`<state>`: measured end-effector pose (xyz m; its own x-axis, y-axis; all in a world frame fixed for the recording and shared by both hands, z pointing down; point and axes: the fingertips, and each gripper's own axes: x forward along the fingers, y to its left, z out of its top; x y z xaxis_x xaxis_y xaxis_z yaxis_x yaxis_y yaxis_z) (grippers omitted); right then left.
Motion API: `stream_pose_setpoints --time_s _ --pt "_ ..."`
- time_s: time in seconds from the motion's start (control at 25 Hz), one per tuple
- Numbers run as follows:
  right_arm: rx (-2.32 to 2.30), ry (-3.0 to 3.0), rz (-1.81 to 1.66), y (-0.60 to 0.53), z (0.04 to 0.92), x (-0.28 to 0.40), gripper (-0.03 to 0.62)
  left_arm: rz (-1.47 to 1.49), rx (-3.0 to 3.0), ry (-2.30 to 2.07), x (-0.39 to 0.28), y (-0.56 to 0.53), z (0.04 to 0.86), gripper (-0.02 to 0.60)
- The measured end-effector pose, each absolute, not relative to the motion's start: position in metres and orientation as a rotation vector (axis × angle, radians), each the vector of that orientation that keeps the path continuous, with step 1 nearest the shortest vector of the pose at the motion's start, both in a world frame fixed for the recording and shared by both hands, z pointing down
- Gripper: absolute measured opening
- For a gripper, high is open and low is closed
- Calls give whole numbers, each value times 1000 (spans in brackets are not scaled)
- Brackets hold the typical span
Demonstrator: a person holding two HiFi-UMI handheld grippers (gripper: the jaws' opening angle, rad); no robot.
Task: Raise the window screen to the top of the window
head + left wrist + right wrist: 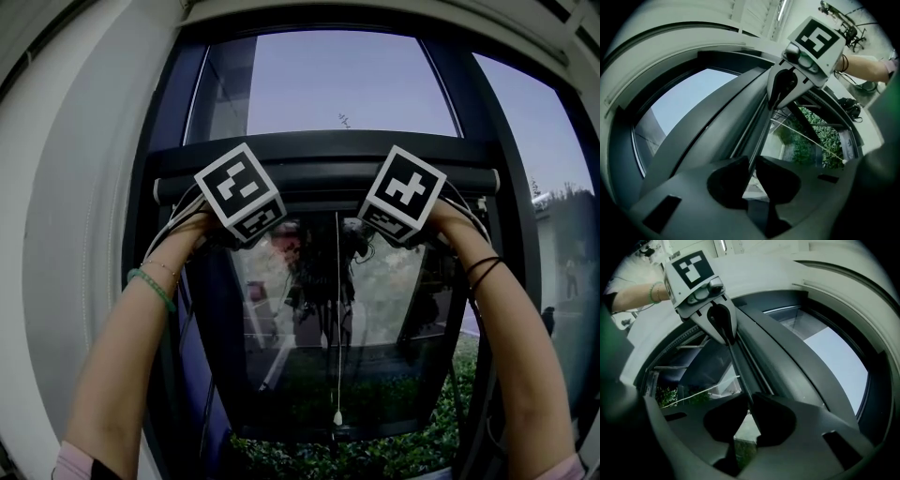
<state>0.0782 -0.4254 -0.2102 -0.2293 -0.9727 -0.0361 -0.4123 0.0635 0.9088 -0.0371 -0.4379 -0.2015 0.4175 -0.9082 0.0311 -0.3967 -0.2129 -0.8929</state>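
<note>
Window screen, partly raised. The screen bar (323, 176) lies across the upper part of the window, with 1 pane of open sky above it, so the final stretch to the top is judged still to remain. Both forearms reach up and converge on the bar. The left tool (751, 161) and right tool (749, 401) each pinch the bar's thin lip, 1 on either side of the pull cord (337, 309).

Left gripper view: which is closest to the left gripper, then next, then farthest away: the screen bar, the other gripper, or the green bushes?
1. Screen bar: pinched between the jaws of the left gripper, so it is touching.
2. Right gripper: farther along the same bar, toward the top of the view, clamped on it too.
3. Bushes: outside, beyond the window, at right.
</note>
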Motion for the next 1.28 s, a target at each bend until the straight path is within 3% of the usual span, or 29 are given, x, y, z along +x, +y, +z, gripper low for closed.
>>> stream_pose_setpoints --time_s 0.2,0.4,0.72,1.28 --pt "1412 -1732 -1154 -422 -208 78 49 -685 -1806 1123 -35 -435 -202 55" --pt "1395 -1808 -1144 -415 -199 71 141 -591 -1839 1114 -39 -426 -200 57" --pt "1348 -1832 -1226 -387 -182 71 140 -592 -1803 1071 -38 -411 -191 61" --pt "1203 -1986 -1072 -375 -53 47 140 -770 -1933 892 -48 -403 -34 52"
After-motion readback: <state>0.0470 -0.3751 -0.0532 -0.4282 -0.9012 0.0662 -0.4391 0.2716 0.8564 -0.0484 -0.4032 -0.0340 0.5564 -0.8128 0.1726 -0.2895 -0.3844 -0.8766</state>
